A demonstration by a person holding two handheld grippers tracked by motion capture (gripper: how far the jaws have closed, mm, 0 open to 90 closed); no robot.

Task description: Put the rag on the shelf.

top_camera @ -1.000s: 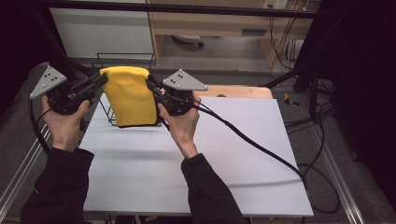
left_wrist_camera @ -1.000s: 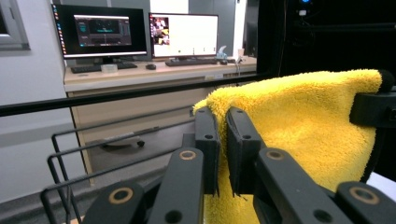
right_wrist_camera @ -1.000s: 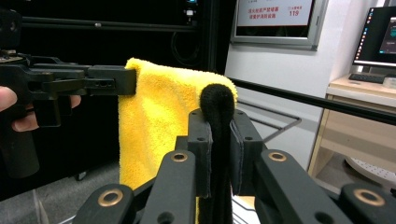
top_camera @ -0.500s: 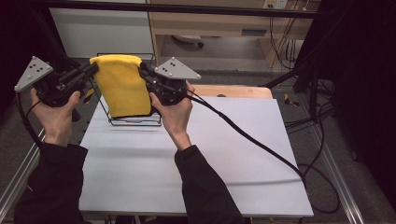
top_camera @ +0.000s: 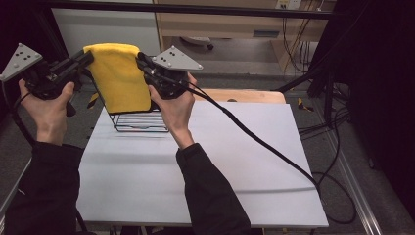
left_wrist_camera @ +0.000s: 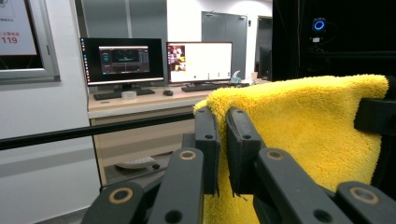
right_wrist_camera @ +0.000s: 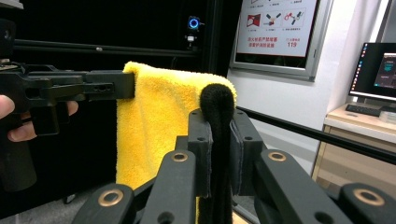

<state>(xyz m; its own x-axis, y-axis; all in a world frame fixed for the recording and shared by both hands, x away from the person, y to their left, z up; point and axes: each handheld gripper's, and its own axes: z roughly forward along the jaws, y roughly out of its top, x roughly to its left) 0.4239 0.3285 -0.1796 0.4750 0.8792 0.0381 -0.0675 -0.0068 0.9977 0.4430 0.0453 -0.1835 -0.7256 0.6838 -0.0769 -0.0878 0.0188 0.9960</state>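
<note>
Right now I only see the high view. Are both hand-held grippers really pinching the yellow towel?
Observer: Yes. The left gripper view shows the left hand-held gripper with its jaws shut on the yellow towel at a top corner.
Operator: And the other one?
Observer: In the right gripper view, the right hand-held gripper squeezes a fold of the towel's top edge between its jaws.
Operator: What's past the towel?
Observer: Two lit monitors on a desk.

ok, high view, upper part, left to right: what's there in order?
Left gripper, fingers shut on one top corner → yellow fluffy microfibre towel hanging between the grippers, above a black wire rack → right gripper, fingers shut on the other corner → its black cable trailing right across the white table.
</note>
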